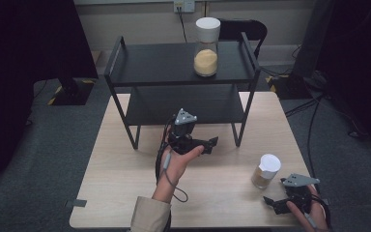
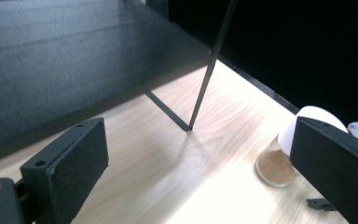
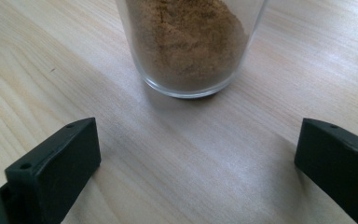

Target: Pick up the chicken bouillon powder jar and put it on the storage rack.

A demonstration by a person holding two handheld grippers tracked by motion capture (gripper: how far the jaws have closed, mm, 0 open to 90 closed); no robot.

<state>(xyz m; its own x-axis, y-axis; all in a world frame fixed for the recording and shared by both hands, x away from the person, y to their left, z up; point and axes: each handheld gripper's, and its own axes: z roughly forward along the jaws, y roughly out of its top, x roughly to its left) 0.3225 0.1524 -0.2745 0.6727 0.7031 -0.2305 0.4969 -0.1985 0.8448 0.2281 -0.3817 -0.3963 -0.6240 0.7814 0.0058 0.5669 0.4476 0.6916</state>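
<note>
A small glass jar (image 1: 265, 170) with a white lid and brown powder stands on the wooden table (image 1: 121, 164) at the front right. My right gripper (image 1: 272, 204) sits just in front of it, low over the table. Its jaws are open and point at the jar (image 3: 186, 42), which stands beyond the tips of the right gripper (image 3: 198, 149). My left gripper (image 1: 210, 144) hovers mid-table before the black two-tier shelf (image 1: 164, 63). It is open and empty and aims right. Beyond the left gripper (image 2: 198, 154) are a shelf leg (image 2: 209, 70) and the small jar (image 2: 274, 165).
A tall jar (image 1: 206, 48) with a white lid and yellow powder stands on the top shelf at the right. A dark chair (image 1: 244, 28) is behind the shelf. Cables (image 1: 314, 111) run over the grey floor to the right of the table.
</note>
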